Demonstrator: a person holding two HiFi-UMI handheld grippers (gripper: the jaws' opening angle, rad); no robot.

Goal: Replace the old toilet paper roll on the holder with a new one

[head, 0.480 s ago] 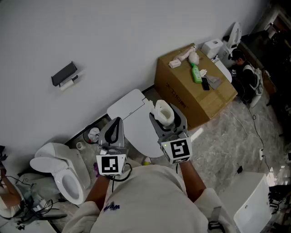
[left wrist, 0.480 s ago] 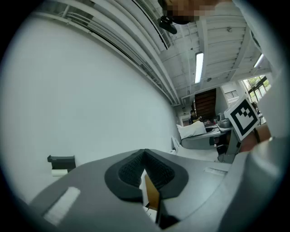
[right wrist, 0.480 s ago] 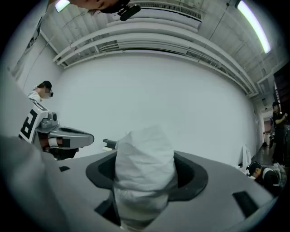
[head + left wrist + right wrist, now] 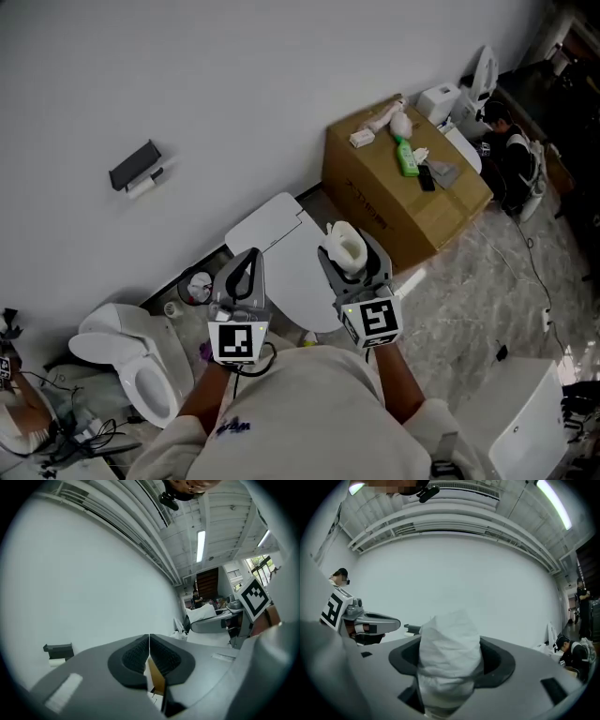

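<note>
Holding new roll, right gripper unchanged

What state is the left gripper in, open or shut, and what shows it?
Shut. In the left gripper view, the left gripper has its fingers meeting along a thin seam, with nothing between them.

Your left gripper is level beside your right gripper, on its left. The white toilet paper roll sits between the right gripper's jaws. The black wall-mounted paper holder hangs on the wall up and to the left, well apart from both. A flat white plastic lid lies past the grippers at the foot of the wall. The brown cardboard box stands to the right against the wall, with a green plastic bottle on it. The white ceramic toilet stands on the floor to your left.
</note>
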